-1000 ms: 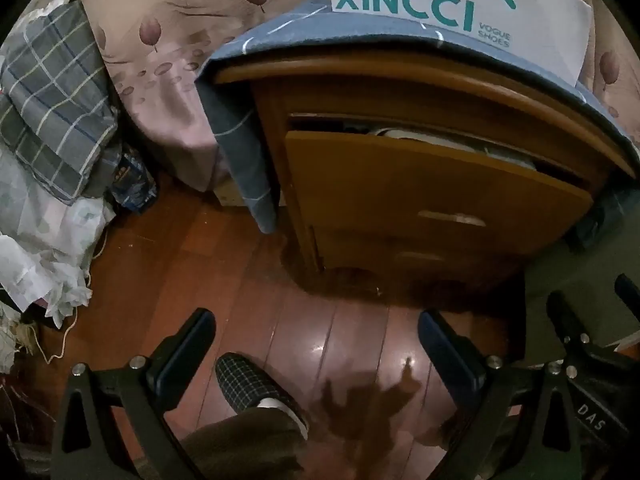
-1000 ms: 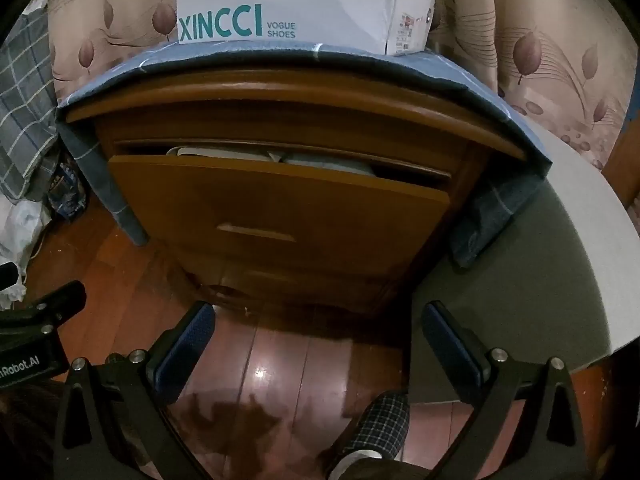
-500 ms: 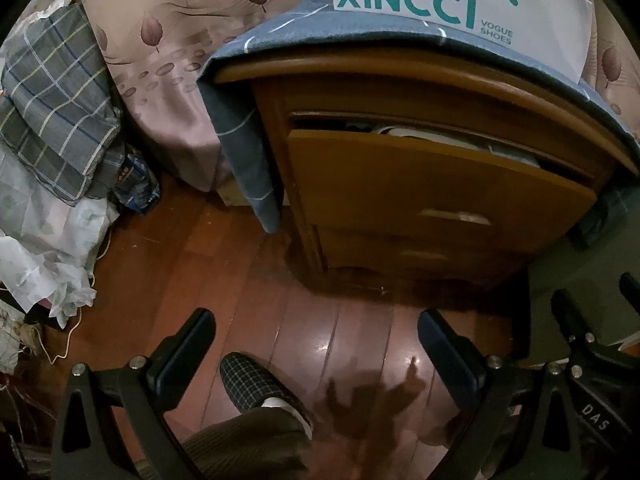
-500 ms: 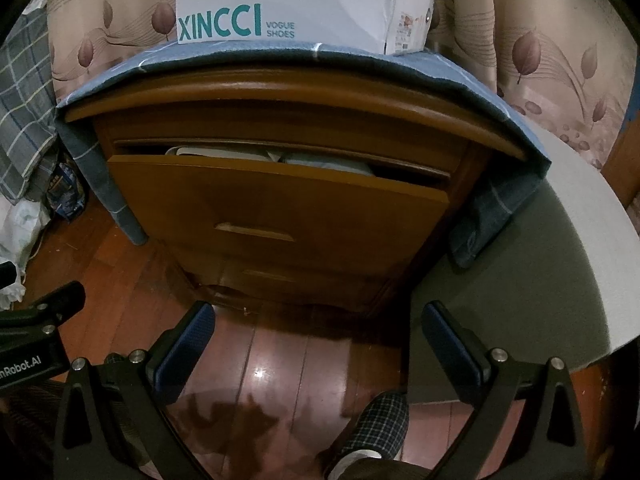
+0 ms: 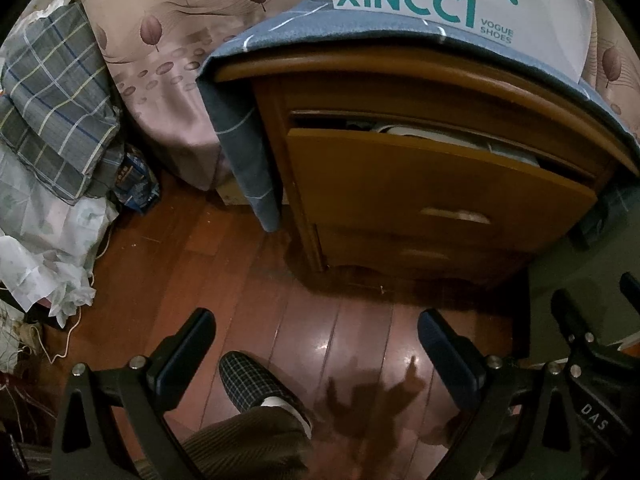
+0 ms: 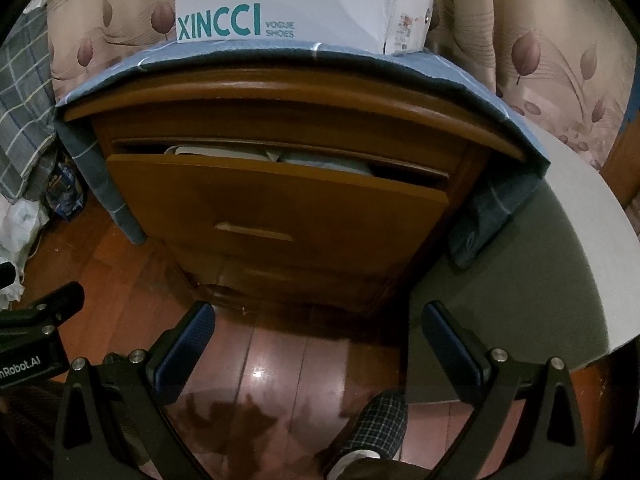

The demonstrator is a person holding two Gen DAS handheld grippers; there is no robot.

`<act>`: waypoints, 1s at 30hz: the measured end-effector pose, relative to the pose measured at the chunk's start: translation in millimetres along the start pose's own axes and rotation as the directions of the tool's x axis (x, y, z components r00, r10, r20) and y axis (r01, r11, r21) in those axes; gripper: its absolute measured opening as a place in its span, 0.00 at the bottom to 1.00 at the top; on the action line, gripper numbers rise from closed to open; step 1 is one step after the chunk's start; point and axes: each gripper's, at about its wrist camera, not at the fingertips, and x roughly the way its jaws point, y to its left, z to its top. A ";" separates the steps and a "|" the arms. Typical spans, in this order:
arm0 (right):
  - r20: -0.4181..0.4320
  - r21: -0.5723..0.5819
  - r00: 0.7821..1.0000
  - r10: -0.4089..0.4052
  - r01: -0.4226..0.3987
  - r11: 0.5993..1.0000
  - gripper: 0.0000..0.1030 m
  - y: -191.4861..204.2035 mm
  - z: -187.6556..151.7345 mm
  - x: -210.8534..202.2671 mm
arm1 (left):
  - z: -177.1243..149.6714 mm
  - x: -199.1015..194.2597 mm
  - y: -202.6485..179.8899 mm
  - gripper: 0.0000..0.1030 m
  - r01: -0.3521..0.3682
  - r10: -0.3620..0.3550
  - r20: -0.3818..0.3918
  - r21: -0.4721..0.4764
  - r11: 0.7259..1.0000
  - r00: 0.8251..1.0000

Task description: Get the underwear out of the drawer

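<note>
A wooden nightstand stands ahead, and its top drawer point(image 5: 432, 176) point(image 6: 276, 200) is pulled partly out. Folded pale fabric point(image 6: 320, 158) point(image 5: 404, 131) shows in the gap above the drawer front; I cannot tell which piece is underwear. A flat handle point(image 6: 254, 233) point(image 5: 456, 215) sits on the drawer front. My left gripper point(image 5: 316, 340) is open and empty above the floor, well short of the nightstand. My right gripper point(image 6: 318, 334) is open and empty too, level with the nightstand's base. The right gripper's body point(image 5: 588, 376) shows at the left wrist view's right edge.
A white XINCCI shoe box point(image 6: 288, 4) rests on a blue cloth point(image 5: 240, 128) over the nightstand. Plaid bedding and plastic bags point(image 5: 52, 120) pile up at the left. A grey-green mat point(image 6: 520, 288) lies to the right. A person's checked slippers point(image 5: 256, 384) point(image 6: 376, 424) stand on the red wood floor.
Both views have drifted slightly back and up from the nightstand, so more floor shows. The drawer stays as it was and both grippers stay open.
</note>
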 end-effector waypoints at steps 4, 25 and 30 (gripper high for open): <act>-0.004 -0.005 1.000 -0.002 0.002 1.000 0.99 -1.4 1.1 1.5 | -0.4 -1.0 -0.3 1.00 0.000 0.000 -0.003 -0.002 1.000 1.000; -0.008 -0.009 1.000 0.000 0.000 1.000 0.99 2.5 -1.0 4.0 | -0.1 -1.5 1.9 1.00 0.010 -0.010 -0.010 -0.002 1.000 1.000; -0.013 -0.012 1.000 -0.001 0.001 1.000 0.99 4.1 -2.4 4.8 | -1.2 -3.3 2.8 1.00 0.008 -0.008 -0.010 -0.002 1.000 1.000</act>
